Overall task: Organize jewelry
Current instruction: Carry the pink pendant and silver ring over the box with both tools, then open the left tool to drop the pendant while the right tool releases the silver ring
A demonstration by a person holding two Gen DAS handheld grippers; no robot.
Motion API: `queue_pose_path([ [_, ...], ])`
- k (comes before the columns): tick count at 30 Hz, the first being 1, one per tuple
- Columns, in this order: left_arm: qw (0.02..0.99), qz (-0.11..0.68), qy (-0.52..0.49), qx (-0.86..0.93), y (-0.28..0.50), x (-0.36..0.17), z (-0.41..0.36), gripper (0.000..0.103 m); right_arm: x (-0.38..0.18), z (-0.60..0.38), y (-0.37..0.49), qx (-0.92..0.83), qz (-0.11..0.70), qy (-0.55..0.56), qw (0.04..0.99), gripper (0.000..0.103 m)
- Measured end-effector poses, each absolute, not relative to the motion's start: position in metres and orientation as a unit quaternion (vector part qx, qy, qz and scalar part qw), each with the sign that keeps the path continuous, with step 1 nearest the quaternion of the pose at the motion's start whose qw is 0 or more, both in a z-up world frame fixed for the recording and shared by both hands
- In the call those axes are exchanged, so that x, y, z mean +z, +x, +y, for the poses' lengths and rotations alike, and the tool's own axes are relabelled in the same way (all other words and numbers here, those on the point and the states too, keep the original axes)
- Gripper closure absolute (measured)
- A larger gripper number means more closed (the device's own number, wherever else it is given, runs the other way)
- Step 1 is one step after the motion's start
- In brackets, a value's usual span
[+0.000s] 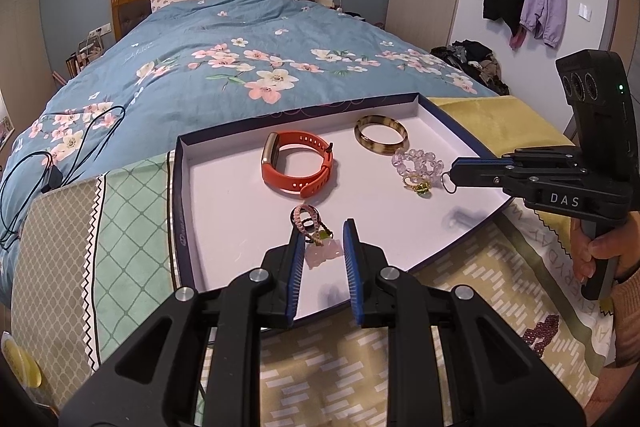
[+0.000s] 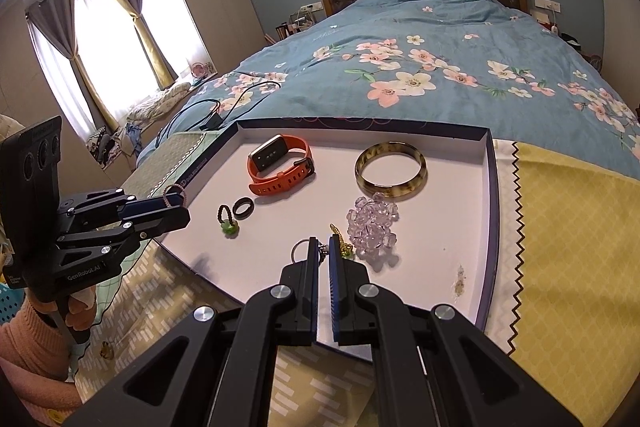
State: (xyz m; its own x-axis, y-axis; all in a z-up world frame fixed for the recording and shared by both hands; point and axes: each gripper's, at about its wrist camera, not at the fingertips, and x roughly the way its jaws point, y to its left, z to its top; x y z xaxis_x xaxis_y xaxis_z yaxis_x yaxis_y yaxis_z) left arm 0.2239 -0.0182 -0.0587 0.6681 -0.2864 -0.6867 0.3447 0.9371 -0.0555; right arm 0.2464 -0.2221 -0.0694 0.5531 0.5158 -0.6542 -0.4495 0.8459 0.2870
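While both grippers hover over the tray (image 2: 490, 187):
Left gripper (image 1: 322, 227): grasping braided cord (image 1: 303, 217)
Right gripper (image 2: 323, 247): clenched on keyring (image 2: 300, 250)
Risk: thin ring likely slips, scattering beads (image 2: 374, 227)

Far left corner of tray (image 2: 490, 163): orange watch (image 2: 280, 167) there; bare floor beside the left wall.
Far right: amber bangle (image 2: 390, 167), purple bead bracelet (image 2: 372, 227) touching its near side; no gap between them.
Near right edge: open floor right of the beads, up to the wall.
Tray middle: black ring (image 2: 243, 207) and green-bead ring (image 2: 228, 225), a narrow lane between them and the beads.
Near left edge: left gripper (image 2: 176, 205) over the rim, blocking entry.
Near middle: right gripper (image 2: 324, 247) with a metal ring (image 2: 300, 251) at its tips.
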Motion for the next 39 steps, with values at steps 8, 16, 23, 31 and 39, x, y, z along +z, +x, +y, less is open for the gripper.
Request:
queue_pose_path([
  [8,0.91,0.375,0.04,-0.171,0.227,-0.064,-0.02,0.083,-0.075,-0.223,0.251,0.269,0.391,0.043,0.879,0.099],
  [16,0.907,0.383,0.039,-0.171,0.231,-0.069,-0.021,0.083,-0.079,-0.223,0.254,0.264,0.398,0.044,0.878,0.099],
  [23,0.904,0.39,0.04,-0.171,0.235,-0.075,-0.022,0.083,-0.084,-0.222,0.257,0.26,0.404,0.041,0.876,0.099],
  [31,0.905,0.388,0.037,-0.17,0.236,-0.076,-0.021,0.083,-0.088,-0.218,0.259,0.254,0.411,0.035,0.875,0.099],
  [39,0.909,0.38,0.037,-0.167,0.232,-0.072,-0.02,0.077,-0.089,-0.222,0.257,0.241,0.412,0.036,0.878,0.096],
])
